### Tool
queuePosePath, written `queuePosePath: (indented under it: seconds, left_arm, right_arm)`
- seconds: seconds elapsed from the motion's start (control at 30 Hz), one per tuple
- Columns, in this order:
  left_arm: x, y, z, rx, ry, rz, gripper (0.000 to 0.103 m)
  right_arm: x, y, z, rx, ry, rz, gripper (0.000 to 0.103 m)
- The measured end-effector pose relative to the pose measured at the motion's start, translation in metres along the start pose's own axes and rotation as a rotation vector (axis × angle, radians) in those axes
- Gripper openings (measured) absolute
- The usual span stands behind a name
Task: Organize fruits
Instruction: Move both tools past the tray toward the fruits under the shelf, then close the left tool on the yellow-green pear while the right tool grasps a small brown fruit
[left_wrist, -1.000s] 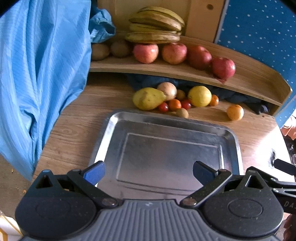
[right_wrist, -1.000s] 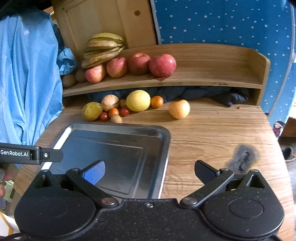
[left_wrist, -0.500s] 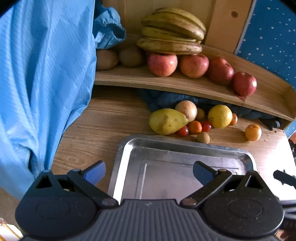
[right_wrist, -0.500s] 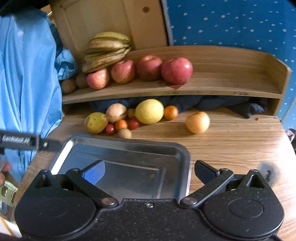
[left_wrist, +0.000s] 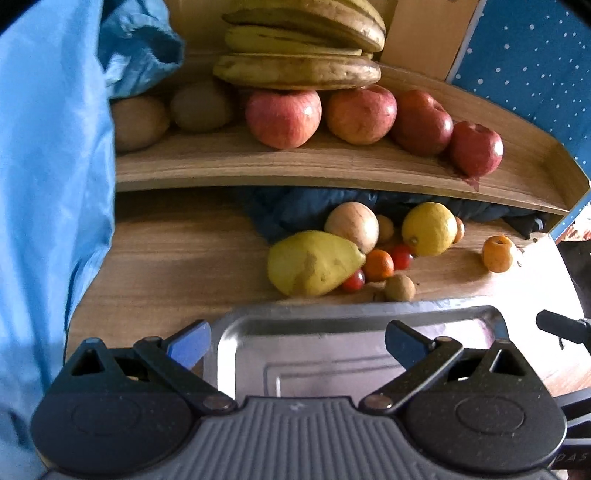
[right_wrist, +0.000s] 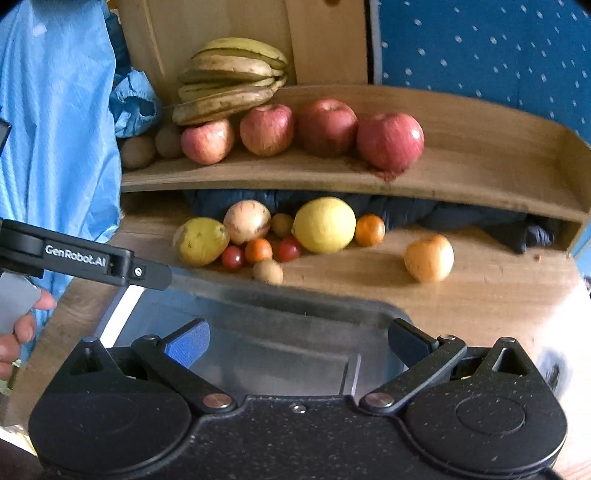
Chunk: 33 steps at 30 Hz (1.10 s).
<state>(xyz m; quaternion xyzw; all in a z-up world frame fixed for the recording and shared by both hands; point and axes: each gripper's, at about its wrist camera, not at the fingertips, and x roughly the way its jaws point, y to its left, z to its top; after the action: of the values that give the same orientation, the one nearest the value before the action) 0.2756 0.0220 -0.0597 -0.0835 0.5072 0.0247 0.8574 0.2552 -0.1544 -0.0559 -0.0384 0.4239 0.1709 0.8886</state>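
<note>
Four red apples and a stack of browning yellow bananas sit on the wooden shelf. Below, a yellow-green pear, a round yellow lemon and small red cherry tomatoes cluster on the worktop, an orange fruit lying apart.

Partly hidden: tray, small fruit, dark cloth.
Near half of metal tray covered by left claw body; same under right claw. Top of bananas cut off by upper frame edge in left wrist view. Small brown fruit tucked behind lemon, kind unclear. Dark cloth mostly buried under shelf. Right wrist view motion-blurred; scorch mark on desk smeared at right edge.
</note>
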Motion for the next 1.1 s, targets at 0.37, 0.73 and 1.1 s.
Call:
queuePosePath:
  seconds: [0.37,0.73,1.1]
  left_arm:
    - [0.045,0.006,0.026,0.081,0.058,-0.065,0.102]
    - [0.067,0.010,0.038,0.089,0.075,-0.109,0.102]
    - [0.072,0.021,0.043,0.057,0.077,-0.157,0.100]
  right_arm:
    - [0.030,0.010,0.013,0.069,0.037,-0.088,0.098]
    - [0.056,0.021,0.026,0.064,0.065,-0.103,0.085]
    - [0.077,0.029,0.040,0.058,0.095,-0.083,0.073]
